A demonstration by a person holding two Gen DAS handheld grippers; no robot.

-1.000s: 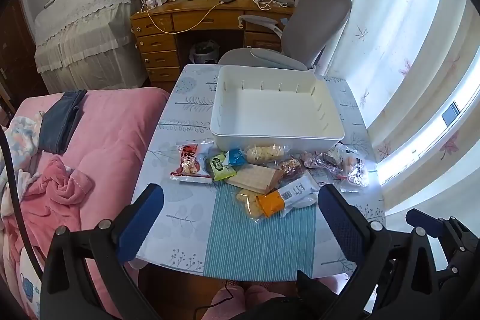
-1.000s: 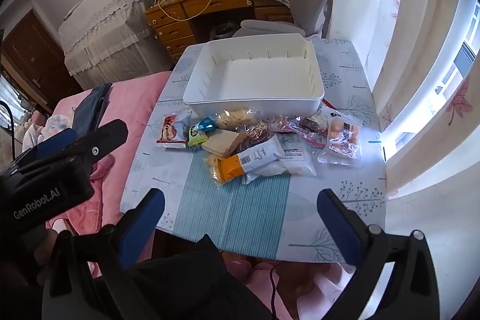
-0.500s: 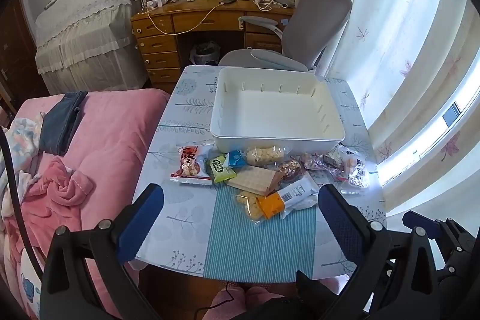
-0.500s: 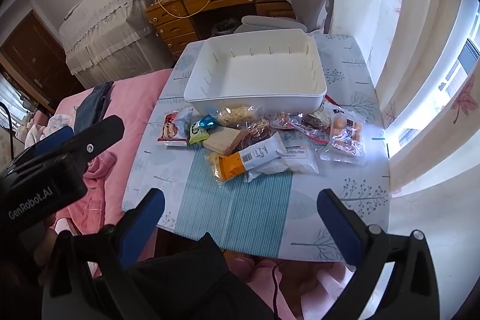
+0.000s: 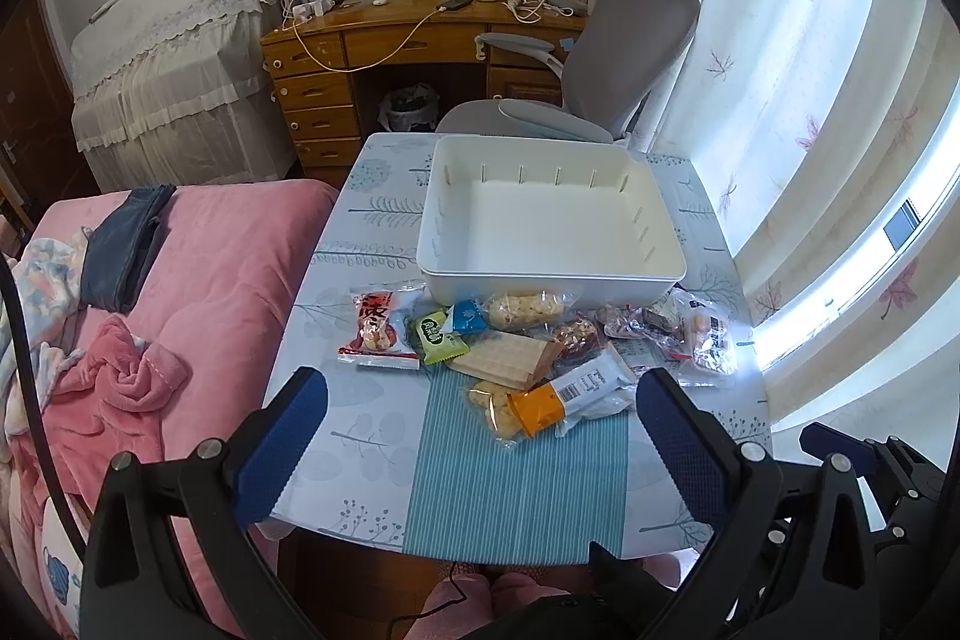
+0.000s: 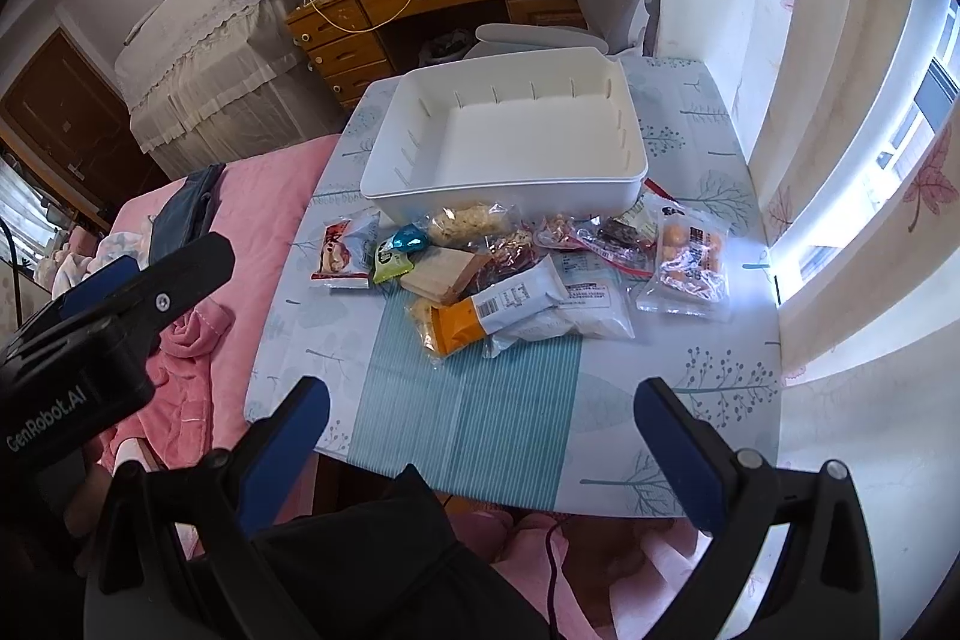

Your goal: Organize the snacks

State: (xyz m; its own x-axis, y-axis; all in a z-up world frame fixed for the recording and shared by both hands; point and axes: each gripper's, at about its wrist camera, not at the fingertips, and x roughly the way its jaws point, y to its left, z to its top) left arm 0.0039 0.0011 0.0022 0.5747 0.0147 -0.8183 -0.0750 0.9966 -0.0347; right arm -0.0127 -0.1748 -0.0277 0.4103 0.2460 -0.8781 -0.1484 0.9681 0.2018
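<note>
**Both grippers up, snacks not yet touched**

We hold both tools back over the near edge of the table (image 5: 372, 466), above the striped runner (image 5: 516, 466). Left gripper (image 5: 480, 430): jaws spread wide, nothing between them. Right gripper (image 6: 480, 430): same — spread, empty. Neither touches anything.

The snacks sit in 1 loose row across the table's middle, just in front of the white bin (image 5: 660, 244), which is at 12 o'clock from us & has nothing in it. From the left-wrist view, at approx 10 o'clock lies the red-printed packet (image 5: 377, 325), beside it the green packet (image 5: 437, 337) and a small blue one (image 5: 468, 316). Dead ahead: a tan wafer pack (image 5: 510, 355), partly under it the orange-and-white bar (image 5: 567, 394), overlapping a clear cookie bag (image 5: 489, 403). At 1 o'clock, clear bags incl. one with round orange pieces (image 6: 687, 259), nearest the curtain (image 5: 780, 100).

Why so? We judge the pile is staged against the bin's front wall so each transfer is short — lift, clear the rim, drop. The bin's wall slots suggest dividers could go in; none fitted.

Step in hand, as we read it: choosing a 1st pick. The orange-and-white bar lies on top & nearest, so it looks easiest. Crinkly wrappers may slip; overlapped packs could drag neighbours.
</note>
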